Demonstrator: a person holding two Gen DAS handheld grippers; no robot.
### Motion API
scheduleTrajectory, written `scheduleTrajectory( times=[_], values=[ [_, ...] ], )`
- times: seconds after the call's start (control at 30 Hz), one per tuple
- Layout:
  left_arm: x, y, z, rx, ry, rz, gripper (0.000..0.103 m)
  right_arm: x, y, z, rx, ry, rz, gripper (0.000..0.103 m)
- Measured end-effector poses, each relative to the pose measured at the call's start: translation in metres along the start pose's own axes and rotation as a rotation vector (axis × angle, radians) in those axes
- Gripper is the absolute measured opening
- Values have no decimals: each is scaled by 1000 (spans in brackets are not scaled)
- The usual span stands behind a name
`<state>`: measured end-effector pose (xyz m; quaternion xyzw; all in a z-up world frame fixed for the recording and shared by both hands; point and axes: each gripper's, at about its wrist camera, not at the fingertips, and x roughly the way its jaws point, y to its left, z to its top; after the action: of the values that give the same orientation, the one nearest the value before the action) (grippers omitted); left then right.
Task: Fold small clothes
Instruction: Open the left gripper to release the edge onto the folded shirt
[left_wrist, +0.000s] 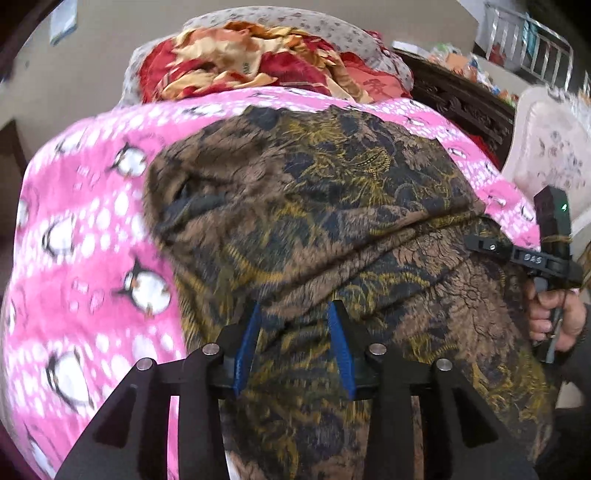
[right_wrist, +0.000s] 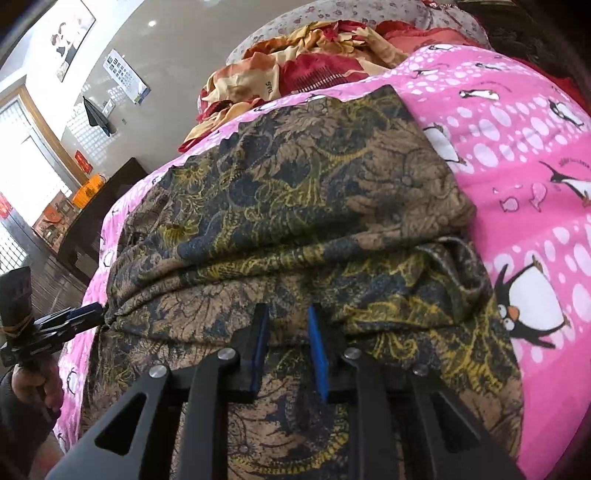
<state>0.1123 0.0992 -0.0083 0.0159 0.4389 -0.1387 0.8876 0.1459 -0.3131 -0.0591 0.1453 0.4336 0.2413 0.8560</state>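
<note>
Both our tools parted over a brown patterned garment (left_wrist: 314, 206), left tool (left_wrist: 293, 314), right tool (right_wrist: 286, 314), fabric loose between the pads, pink penguin bedsheet (right_wrist: 517, 155) beneath.

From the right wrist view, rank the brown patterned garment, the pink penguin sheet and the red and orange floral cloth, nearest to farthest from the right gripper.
1. Brown patterned garment: directly under and ahead of the right gripper.
2. Pink penguin sheet: beneath the garment, spreading out to the right.
3. Red and orange floral cloth: heaped past the sheet's far edge, at the top.
</note>
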Motion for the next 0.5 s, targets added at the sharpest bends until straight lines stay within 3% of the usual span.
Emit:
scheduleTrajectory(
  times=[0.23,0.4,0.5],
  values=[
    [37,-21,4,125,74,54,17,0,-2,0,5,-1,8,23],
    [46,-34,2,243,55,154,19,0,-2,0,8,0,12,23],
    [48,-49,0,363,49,237,20,-1,-3,0,8,-1,13,23]
  ],
)
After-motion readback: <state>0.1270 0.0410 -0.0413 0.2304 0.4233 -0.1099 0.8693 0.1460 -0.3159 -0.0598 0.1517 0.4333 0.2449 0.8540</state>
